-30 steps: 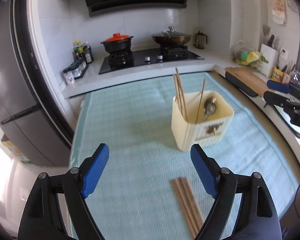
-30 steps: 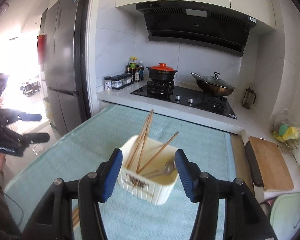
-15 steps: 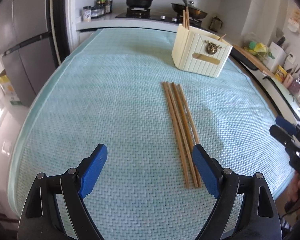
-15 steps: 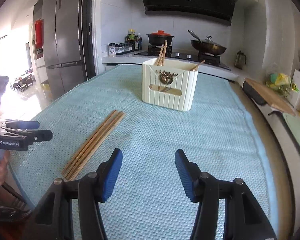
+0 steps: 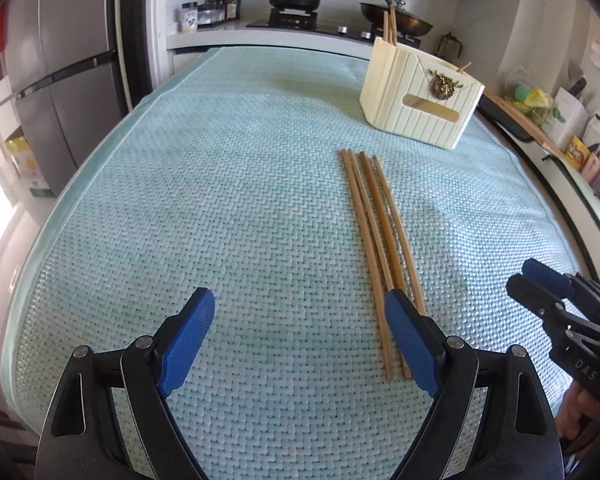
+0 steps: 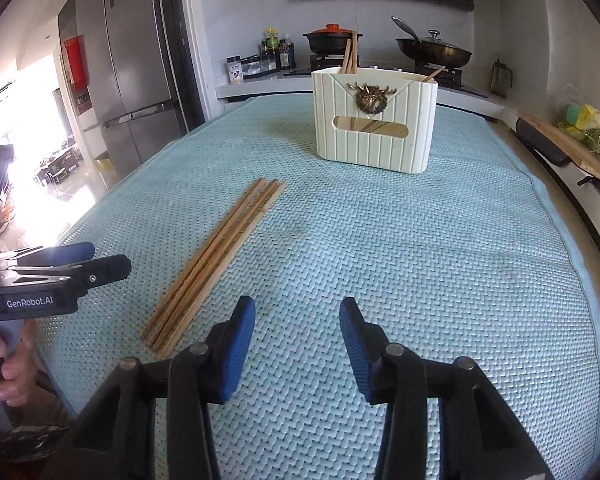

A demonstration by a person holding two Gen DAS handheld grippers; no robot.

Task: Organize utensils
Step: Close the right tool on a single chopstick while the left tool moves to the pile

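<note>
A bundle of wooden chopsticks (image 5: pixel 380 248) is laid flat on a pale teal woven mat (image 5: pixel 220 200) with a herringbone texture; the sticks are thin, straight, roughly parallel, touching or nearly so. They are placed in front of the utensil holder (image 5: pixel 416 104), well apart from it, pointing roughly toward it. The holder is cream, ribbed plastic, boxy with rounded corners, fitted with a bronze animal-head ornament and an oblong slot on the front face; more chopsticks (image 6: pixel 350 54) are seen standing upright inside it, tips above the rim.

The left gripper (image 5: pixel 296 340) is held low over the mat, nearer the camera than the holder, jaws spread wide and empty; its blue ribbed right pad (image 5: pixel 410 344) is seen overlapping the near ends of the flat chopsticks, contact cannot be told. The right gripper (image 6: pixel 298 344) is held to the right of the chopstick bundle, jaws partly apart and just narrowed, nothing between them, only bare mat.

Behind the holder, a black casserole with an orange lid (image 6: pixel 332 36) and a lidded dark wok (image 6: pixel 432 50) are seen on a hob. A steel fridge (image 6: pixel 136 72) stands left of the holder
</note>
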